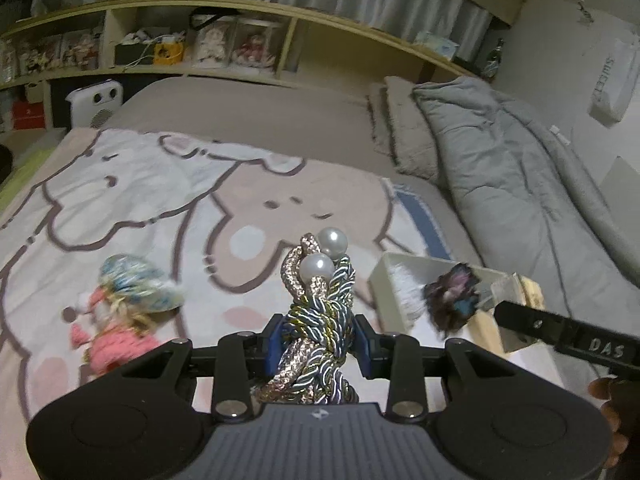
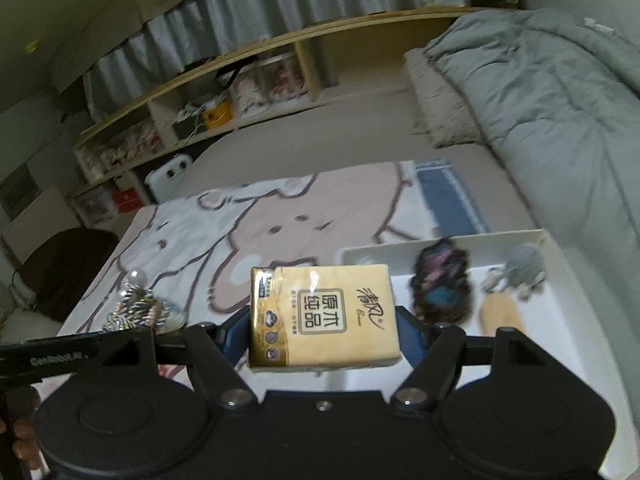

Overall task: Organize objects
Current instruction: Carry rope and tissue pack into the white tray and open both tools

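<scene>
Left claw (image 1: 318, 344): clenched on braided cord with pearls (image 1: 320, 312), left of white tray (image 1: 378, 276).
Right claw (image 2: 322, 338): grasping yellow tissue pack (image 2: 322, 316), just left of the tray (image 2: 560, 320).

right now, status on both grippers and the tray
Left gripper shut on braided rope. Right gripper shut on tissue pack. White tray ahead, fuzzy items inside. Knitted doll loose on blanket.

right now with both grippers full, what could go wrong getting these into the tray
The tissue pack is pinched only at its lower sides in the right gripper, so it might tip or slip out. The rope in the left gripper hangs loose below the jaws and could snag. The tray already holds a dark scrunchie, so space may be tight.
</scene>
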`<state>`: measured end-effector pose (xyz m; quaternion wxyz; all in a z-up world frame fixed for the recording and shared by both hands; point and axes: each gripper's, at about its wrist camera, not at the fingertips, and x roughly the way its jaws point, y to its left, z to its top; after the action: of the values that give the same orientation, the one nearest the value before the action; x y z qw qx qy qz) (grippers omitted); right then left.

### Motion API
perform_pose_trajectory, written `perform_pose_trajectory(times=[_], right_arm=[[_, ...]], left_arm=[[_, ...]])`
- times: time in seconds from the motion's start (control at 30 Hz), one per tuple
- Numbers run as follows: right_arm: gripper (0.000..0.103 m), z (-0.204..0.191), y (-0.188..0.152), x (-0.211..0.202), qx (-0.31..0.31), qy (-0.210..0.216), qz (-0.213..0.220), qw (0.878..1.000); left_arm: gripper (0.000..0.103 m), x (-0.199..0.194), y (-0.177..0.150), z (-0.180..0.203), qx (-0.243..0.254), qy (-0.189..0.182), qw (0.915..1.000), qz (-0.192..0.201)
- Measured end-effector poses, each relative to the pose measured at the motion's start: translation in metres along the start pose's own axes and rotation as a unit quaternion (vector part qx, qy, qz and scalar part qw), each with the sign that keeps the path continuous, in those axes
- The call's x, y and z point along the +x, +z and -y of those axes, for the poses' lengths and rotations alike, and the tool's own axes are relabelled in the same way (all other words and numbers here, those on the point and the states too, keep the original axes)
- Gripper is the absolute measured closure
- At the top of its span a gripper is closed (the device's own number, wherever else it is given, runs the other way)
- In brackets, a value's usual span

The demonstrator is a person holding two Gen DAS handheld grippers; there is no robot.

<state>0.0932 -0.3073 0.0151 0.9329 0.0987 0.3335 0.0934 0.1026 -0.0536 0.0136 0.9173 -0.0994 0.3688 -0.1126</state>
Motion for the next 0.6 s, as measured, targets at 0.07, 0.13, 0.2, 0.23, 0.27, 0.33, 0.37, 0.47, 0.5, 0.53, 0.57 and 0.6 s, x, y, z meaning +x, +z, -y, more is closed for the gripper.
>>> perform_pose_trajectory(times=[0.07, 0.13, 0.2, 0.23, 0.27, 0.33, 0.37, 0.47, 0.5, 0.53, 0.57, 0.6], right_arm=[[0.029, 0.012, 0.002, 0.001, 0.003, -0.007, 0.001, 1.0], [0.029, 0.025, 0.003, 0.005, 0.009, -0.01, -0.002, 1.0], [0.029, 0.036, 0.002, 0.01, 0.016, -0.005, -0.008, 1.0], [0.029, 0.041, 0.002, 0.013, 0.018, -0.003, -0.013, 1.0], [0.029, 0.046, 0.001, 0.018, 0.017, 0.001, -0.019, 1.0], [0.029, 0.054, -0.001, 0.027, 0.018, 0.007, -0.031, 0.999], [0.029, 0.058, -0.003, 0.033, 0.021, 0.01, -0.039, 0.999], [0.029, 0.071, -0.007, 0.048, 0.038, 0.023, -0.06, 0.997], [0.029, 0.077, -0.009, 0.053, 0.054, 0.036, -0.067, 0.996], [0.029, 0.082, -0.011, 0.058, 0.071, 0.047, -0.074, 0.994], [0.029, 0.087, -0.013, 0.063, 0.085, 0.057, -0.082, 0.991], [0.029, 0.09, -0.014, 0.069, 0.092, 0.059, -0.088, 0.99]], left_arm=[[0.066, 0.006, 0.004, 0.015, 0.004, -0.009, 1.0, -0.001], [0.066, 0.012, 0.005, 0.029, 0.008, -0.019, 0.9998, -0.001], [0.066, 0.019, 0.007, 0.044, 0.009, -0.031, 0.9995, -0.002], [0.066, 0.024, 0.008, 0.052, 0.011, -0.037, 0.9993, -0.004], [0.066, 0.027, 0.007, 0.058, 0.013, -0.041, 0.999, -0.006], [0.066, 0.035, 0.006, 0.073, 0.018, -0.052, 0.9984, -0.012], [0.066, 0.039, 0.005, 0.078, 0.021, -0.055, 0.9981, -0.015], [0.066, 0.05, 0.001, 0.093, 0.029, -0.063, 0.9973, -0.024], [0.066, 0.054, 0.0, 0.096, 0.031, -0.064, 0.9971, -0.028], [0.066, 0.058, -0.001, 0.099, 0.03, -0.065, 0.997, -0.031], [0.066, 0.061, -0.002, 0.101, 0.029, -0.065, 0.9968, -0.034], [0.066, 0.065, -0.003, 0.102, 0.028, -0.066, 0.9967, -0.038]])
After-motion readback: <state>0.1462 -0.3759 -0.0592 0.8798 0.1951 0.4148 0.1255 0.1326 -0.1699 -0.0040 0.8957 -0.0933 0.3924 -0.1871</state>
